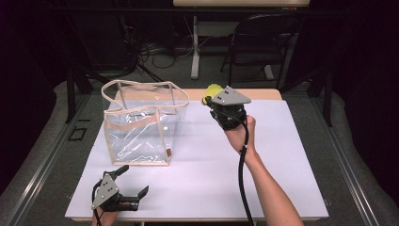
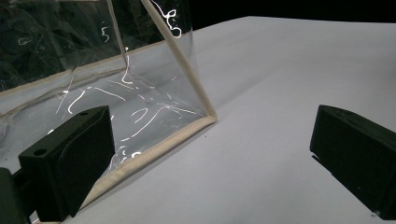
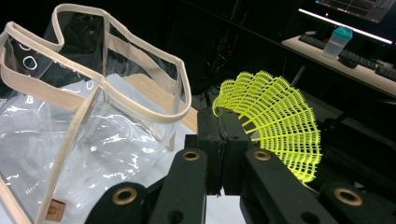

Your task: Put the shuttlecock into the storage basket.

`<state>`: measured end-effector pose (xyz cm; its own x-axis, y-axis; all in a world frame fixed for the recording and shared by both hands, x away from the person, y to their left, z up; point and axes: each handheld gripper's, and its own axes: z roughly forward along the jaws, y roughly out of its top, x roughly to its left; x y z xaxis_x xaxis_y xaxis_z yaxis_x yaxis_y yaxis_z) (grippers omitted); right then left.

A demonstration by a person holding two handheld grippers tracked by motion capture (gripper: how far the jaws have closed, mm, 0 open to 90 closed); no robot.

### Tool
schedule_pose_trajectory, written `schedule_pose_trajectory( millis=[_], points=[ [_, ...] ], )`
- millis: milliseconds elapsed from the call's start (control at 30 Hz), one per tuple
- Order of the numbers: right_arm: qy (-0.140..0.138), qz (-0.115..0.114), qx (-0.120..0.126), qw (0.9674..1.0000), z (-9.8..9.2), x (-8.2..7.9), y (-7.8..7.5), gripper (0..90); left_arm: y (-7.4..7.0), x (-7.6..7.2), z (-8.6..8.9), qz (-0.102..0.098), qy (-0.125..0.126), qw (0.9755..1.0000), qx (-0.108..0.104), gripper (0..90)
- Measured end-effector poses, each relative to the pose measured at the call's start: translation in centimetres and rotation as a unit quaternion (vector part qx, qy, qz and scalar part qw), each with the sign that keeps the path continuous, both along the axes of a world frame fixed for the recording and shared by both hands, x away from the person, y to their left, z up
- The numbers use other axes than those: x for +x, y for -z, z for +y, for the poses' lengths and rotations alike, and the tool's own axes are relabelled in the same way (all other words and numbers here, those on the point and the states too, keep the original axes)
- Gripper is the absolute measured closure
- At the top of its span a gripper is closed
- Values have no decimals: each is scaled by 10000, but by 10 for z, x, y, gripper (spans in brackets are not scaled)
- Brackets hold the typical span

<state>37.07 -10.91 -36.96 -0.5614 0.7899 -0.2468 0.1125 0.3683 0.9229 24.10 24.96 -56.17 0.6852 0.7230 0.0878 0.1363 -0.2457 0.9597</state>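
A clear plastic bag with beige trim stands upright and open-topped on the white table top, left of centre. My right gripper is raised just to the right of the bag's rim, shut on a yellow mesh shuttlecock. In the right gripper view the jaws pinch the edge of the shuttlecock's skirt, with the bag to their left. My left gripper rests open near the table's front left edge. Its jaws hold nothing and point past the bag's lower corner.
A dark folding chair and a table leg stand on the floor behind the table. A desk with a bottle and a keyboard lies farther back. Bare white table surface stretches to the right of the bag.
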Motion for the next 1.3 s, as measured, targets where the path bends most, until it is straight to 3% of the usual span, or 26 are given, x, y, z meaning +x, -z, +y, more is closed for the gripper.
schedule_pose_trajectory(
  millis=[767,1300],
  points=[
    [-186,-185,-94,9996,21,0,-20,899,0,0,0,2,10,10000,-40,1],
    [-333,-157,-124,9992,39,6,-27,899,0,0,0,-6,2,10000,-52,1]
  ],
)
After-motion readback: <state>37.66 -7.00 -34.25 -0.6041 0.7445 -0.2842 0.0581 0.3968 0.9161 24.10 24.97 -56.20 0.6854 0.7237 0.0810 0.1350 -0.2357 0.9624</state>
